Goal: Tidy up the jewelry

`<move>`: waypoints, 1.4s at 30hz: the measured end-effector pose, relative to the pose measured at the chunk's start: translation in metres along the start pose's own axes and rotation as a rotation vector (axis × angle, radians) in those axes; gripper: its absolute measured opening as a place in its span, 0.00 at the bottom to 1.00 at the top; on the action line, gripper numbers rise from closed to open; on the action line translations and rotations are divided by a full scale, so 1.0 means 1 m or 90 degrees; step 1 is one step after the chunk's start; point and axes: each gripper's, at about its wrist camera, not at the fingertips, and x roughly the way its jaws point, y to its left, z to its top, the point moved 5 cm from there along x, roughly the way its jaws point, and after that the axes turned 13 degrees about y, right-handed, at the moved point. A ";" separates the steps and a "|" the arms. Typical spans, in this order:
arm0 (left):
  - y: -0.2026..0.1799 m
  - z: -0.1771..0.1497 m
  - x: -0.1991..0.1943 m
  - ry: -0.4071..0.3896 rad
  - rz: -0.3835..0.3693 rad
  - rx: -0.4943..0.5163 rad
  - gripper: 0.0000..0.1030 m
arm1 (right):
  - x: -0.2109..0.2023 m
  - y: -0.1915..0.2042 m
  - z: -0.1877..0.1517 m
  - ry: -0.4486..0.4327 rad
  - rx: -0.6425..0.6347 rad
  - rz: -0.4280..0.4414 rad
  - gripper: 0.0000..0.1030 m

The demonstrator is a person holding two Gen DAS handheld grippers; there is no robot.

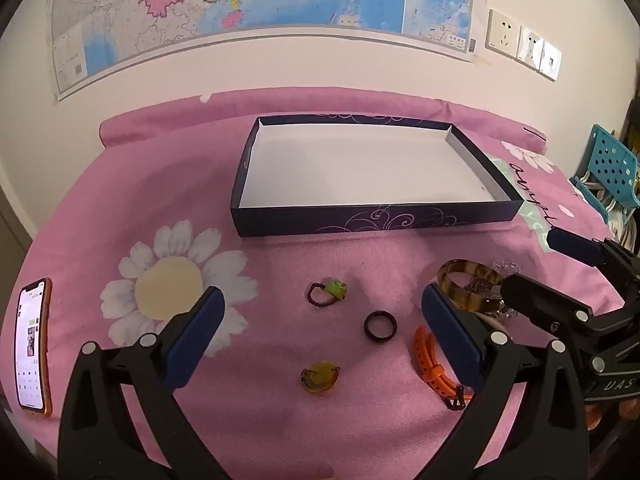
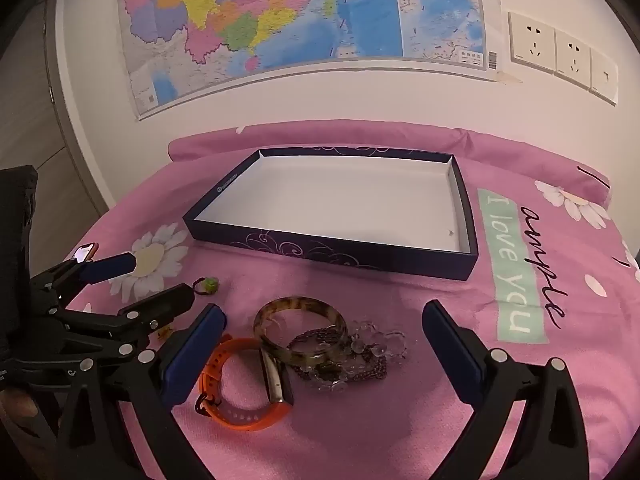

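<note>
Jewelry lies loose on the pink bed sheet (image 1: 280,260) in front of the empty dark box (image 1: 360,224); left tongs (image 1: 322,312) and right tongs (image 2: 324,332) gape wide, holding nothing.

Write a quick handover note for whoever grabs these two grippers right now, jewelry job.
Left gripper: open, holding nothing, above the small pieces.
Right gripper: open, holding nothing, above the bangle pile.
On the pink cloth: green ring, dark ring, amber ring, orange watch, tortoiseshell bangle, tangled bead bracelets.
Done: nothing; the box holds no jewelry.
Left: move every piece into it.
</note>
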 end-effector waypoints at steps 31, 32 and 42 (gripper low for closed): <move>-0.003 -0.003 0.000 -0.002 0.005 0.004 0.94 | -0.001 0.001 -0.002 -0.003 -0.011 0.025 0.93; -0.003 -0.003 0.000 -0.002 0.006 0.004 0.94 | -0.001 0.001 -0.002 -0.003 -0.012 0.025 0.93; -0.004 -0.002 0.001 0.000 0.004 0.005 0.94 | 0.000 0.002 -0.002 -0.001 -0.011 0.028 0.93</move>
